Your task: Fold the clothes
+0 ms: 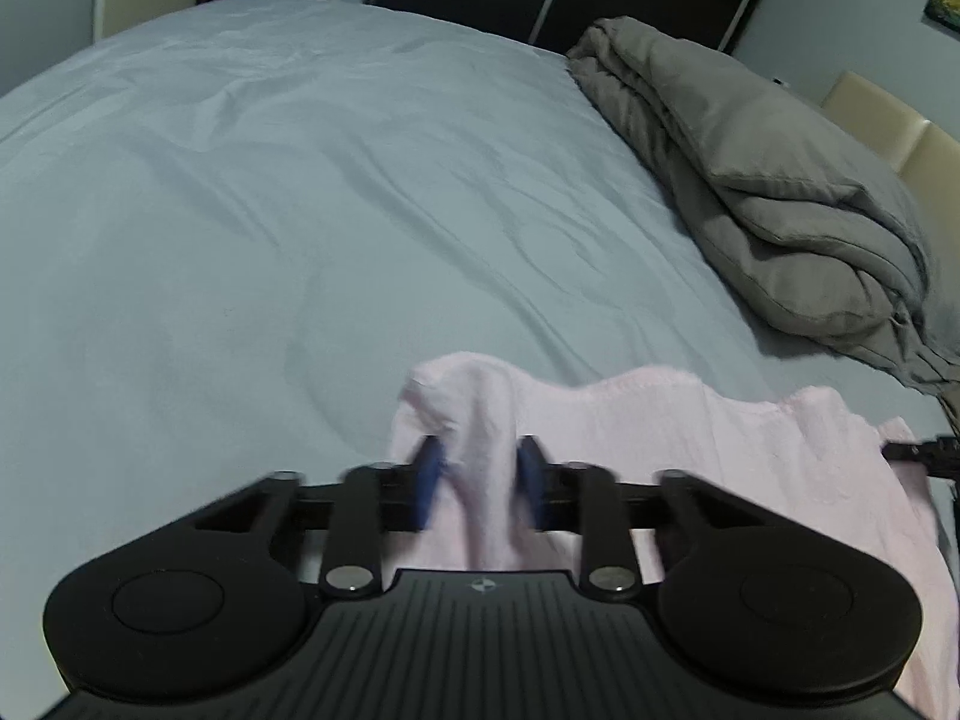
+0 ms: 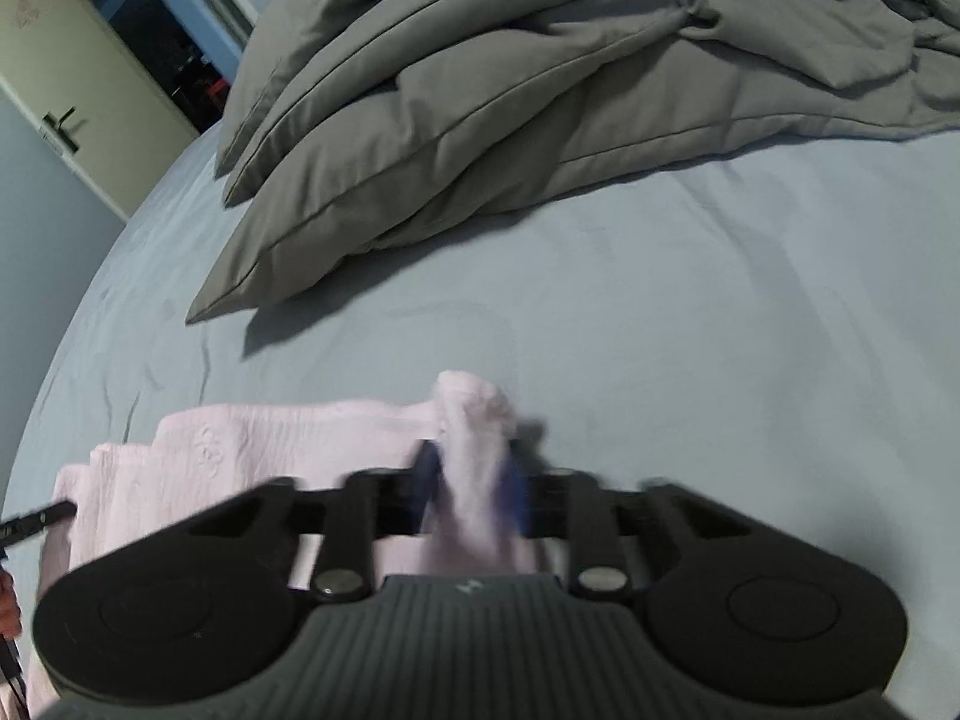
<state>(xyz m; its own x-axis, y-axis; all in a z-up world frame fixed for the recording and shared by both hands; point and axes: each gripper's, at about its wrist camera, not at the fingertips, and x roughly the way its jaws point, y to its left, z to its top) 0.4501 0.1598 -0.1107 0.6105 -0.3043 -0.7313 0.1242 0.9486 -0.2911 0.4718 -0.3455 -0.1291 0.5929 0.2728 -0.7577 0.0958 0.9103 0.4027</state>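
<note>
1. Left wrist view, bottom of frame: left gripper [image 1: 480, 468], black body, blue pads [image 1: 429, 480] drawn in narrow and pinching a bunched corner of the pink garment [image 1: 690, 438].
2. Garment spreads from lower centre toward the lower right, lying on the pale blue bedsheet [image 1: 270, 210]. Its far edge is wavy.
3. Grey duvet [image 1: 780, 198], folded in a heap, upper right, well apart from the garment.
4. Right wrist view, bottom of frame: right gripper [image 2: 474, 474], pads blurred, closed narrow on another bunched corner of the same pink garment [image 2: 252, 456].
5. Garment here runs from centre to the lower left; faint embossed motif on the cloth.
6. Grey duvet [image 2: 510, 108] fills the top; bedsheet [image 2: 690, 330] between it and the garment.
7. Door [image 2: 78, 60] with handle, upper left.
</note>
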